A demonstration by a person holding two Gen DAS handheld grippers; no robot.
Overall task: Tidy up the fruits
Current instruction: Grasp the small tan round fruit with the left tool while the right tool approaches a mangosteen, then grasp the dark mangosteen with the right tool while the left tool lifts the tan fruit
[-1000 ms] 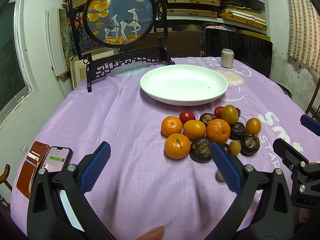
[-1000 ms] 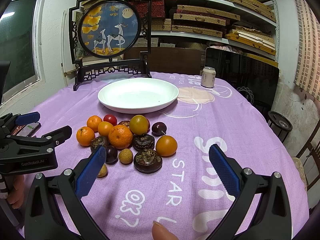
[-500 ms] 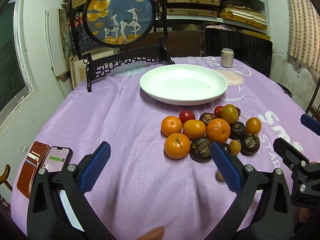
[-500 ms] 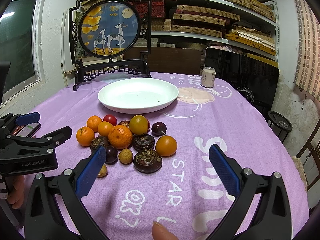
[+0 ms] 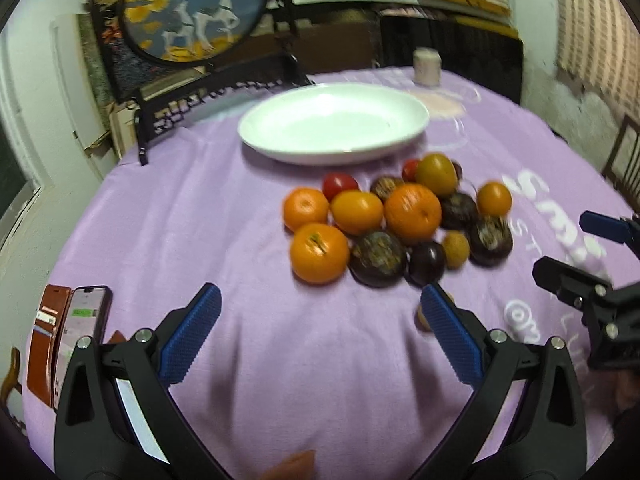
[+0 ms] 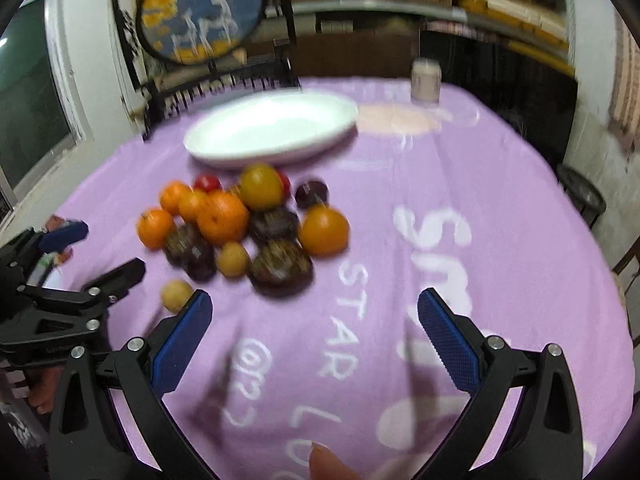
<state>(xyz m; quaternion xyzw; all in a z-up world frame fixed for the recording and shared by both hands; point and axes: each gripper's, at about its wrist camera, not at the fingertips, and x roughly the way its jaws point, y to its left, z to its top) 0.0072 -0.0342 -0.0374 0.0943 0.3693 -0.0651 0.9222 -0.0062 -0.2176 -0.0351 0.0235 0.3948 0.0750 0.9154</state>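
A pile of fruit lies on the purple tablecloth: oranges such as the nearest orange (image 5: 319, 253), dark mangosteens (image 5: 378, 258), red tomatoes (image 5: 339, 185) and small yellow fruits (image 5: 455, 243). The pile also shows in the right wrist view (image 6: 240, 224). An empty white plate (image 5: 334, 122) (image 6: 272, 130) stands behind it. My left gripper (image 5: 318, 328) is open and empty, just in front of the pile. My right gripper (image 6: 314, 332) is open and empty, in front and right of the pile. Each gripper shows in the other's view (image 5: 592, 256) (image 6: 76, 264).
A phone (image 5: 82, 328) and a brown wallet (image 5: 46, 332) lie at the table's left edge. A framed round deer picture on a black stand (image 5: 192, 12) and a small can (image 5: 427, 66) stand at the back. Shelves and a wall lie beyond.
Both grippers have moved forward and tilted down toward the fruit pile; the views are now blurred by motion. Jaws stay open. No fruit has moved.
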